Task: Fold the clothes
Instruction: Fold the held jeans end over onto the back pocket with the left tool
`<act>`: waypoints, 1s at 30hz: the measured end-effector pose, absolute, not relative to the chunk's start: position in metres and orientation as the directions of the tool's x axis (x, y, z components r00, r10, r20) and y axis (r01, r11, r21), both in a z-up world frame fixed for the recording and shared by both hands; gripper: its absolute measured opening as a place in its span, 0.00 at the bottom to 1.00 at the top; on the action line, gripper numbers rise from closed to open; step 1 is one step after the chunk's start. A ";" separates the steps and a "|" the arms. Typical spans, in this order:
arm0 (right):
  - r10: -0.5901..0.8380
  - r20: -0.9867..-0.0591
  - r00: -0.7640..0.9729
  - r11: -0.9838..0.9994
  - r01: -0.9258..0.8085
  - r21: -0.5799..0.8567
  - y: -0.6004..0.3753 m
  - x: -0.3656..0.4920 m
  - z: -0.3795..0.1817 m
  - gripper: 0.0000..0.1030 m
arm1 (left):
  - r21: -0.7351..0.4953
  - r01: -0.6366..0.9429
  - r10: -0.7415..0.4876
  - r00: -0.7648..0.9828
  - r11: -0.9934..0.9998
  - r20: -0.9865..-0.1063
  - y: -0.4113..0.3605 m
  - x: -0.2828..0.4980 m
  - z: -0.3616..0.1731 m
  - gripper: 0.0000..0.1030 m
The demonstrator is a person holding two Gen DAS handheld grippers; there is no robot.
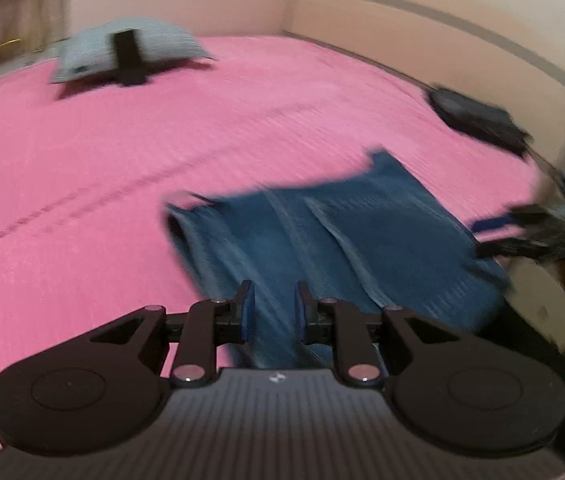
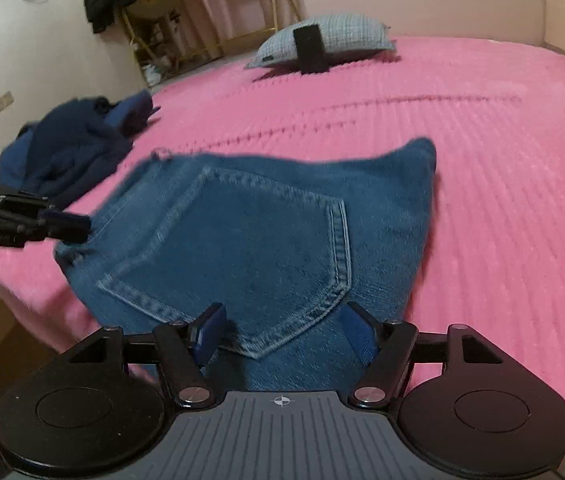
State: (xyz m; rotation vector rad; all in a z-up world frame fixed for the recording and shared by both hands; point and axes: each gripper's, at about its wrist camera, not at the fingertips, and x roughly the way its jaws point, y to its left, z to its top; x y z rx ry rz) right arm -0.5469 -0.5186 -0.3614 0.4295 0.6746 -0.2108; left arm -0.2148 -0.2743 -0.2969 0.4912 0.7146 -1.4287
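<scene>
On the pink bedspread (image 2: 482,152) I count one pair of jeans (image 2: 266,232), denim between my parted left gripper (image 1: 273,308) and parted right gripper (image 2: 286,332), one pillow (image 2: 326,38), one navy garment (image 2: 70,144).

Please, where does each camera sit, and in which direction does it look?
Left wrist: on the left gripper, looking down across the jeans and pink bed; right gripper shows at the right edge.
Right wrist: on the right gripper, looking over the jeans pocket; left gripper shows at the left.
Shared: jeans, bed, pillow.
</scene>
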 end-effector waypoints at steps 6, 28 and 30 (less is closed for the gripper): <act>-0.086 -0.620 0.780 0.875 0.356 0.327 -0.511 -0.560 -0.329 0.66 | -0.121 0.984 -0.679 0.000 0.131 -0.734 -0.274 -0.215 -0.321 0.18; -0.106 -0.736 0.669 0.973 0.222 0.062 -0.444 -0.551 -0.344 0.67 | 0.101 0.994 -0.677 0.107 0.048 -0.729 -0.251 -0.253 -0.321 0.23; -0.109 -0.723 0.682 0.975 0.213 0.054 -0.441 -0.552 -0.336 0.67 | 0.115 0.992 -0.676 0.119 0.051 -0.727 -0.251 -0.255 -0.317 0.23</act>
